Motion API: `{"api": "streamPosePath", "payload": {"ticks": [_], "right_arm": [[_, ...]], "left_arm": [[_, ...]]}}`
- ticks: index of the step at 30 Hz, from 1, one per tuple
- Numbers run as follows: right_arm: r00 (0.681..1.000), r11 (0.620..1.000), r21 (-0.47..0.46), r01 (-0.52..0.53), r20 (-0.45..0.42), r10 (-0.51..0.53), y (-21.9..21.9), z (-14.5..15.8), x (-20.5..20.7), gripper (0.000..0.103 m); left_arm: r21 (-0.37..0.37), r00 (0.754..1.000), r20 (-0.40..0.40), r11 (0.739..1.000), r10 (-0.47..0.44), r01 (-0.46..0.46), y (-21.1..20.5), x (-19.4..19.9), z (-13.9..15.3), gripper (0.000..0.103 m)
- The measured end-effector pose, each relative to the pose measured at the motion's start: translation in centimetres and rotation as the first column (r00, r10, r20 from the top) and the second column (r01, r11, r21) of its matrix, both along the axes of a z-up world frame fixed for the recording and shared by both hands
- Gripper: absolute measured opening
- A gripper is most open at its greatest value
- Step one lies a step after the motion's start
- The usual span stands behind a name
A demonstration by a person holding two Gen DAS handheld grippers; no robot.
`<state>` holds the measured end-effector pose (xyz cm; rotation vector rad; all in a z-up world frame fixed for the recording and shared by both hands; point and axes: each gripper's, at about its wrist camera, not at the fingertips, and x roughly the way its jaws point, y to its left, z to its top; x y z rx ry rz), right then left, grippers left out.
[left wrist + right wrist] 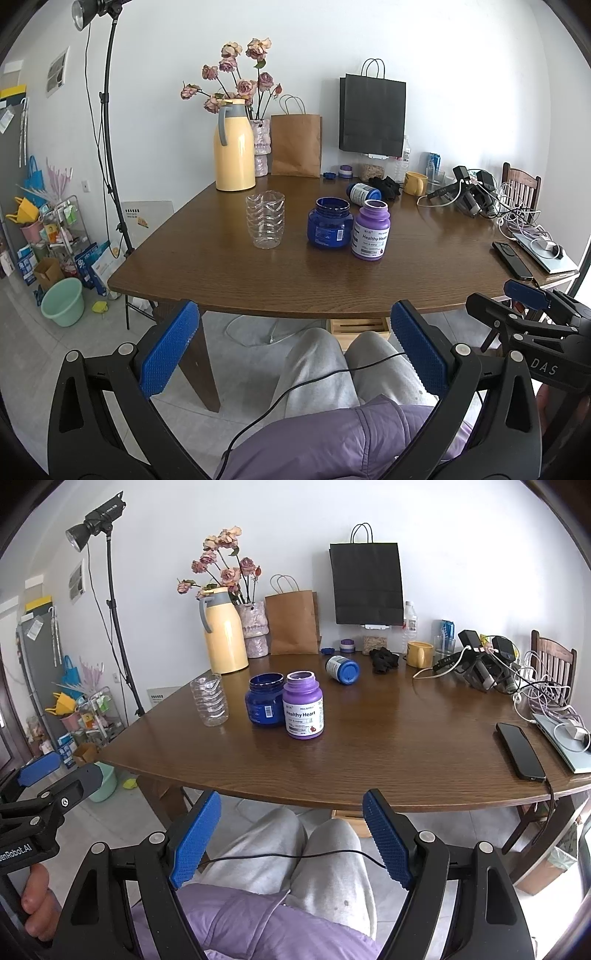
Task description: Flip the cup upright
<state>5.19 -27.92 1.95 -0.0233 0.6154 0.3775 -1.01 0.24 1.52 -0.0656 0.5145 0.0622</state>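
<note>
A clear ridged plastic cup (265, 219) stands on the brown table (229, 280), left of centre; its lobed closed end seems to face up and its wide mouth down. The right wrist view shows the cup (209, 700) at the table's left side. My left gripper (295, 314) is open and empty, held over a person's lap short of the table's near edge. My right gripper (292, 797) is also open and empty, beside it on the right. Both are well short of the cup.
An open blue jar (328, 227) and a purple bottle (370, 230) stand just right of the cup. A blue-capped bottle (362, 192) lies behind them. A yellow thermos (234, 147), paper bags, a yellow mug (415, 182), cables and a phone (511, 260) line the back and right.
</note>
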Motion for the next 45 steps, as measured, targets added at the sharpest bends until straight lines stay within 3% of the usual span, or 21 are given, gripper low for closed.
{"api": "streamPosePath", "payload": {"ticks": [45], "right_arm": [[1.0,1.0,0.003,0.007,-0.007,-0.007,-0.11,-0.28,0.09,0.082]], "left_arm": [[0.002,1.0,-0.014,1.0,-0.003,0.003,-0.27,0.16,-0.37,0.103]]}}
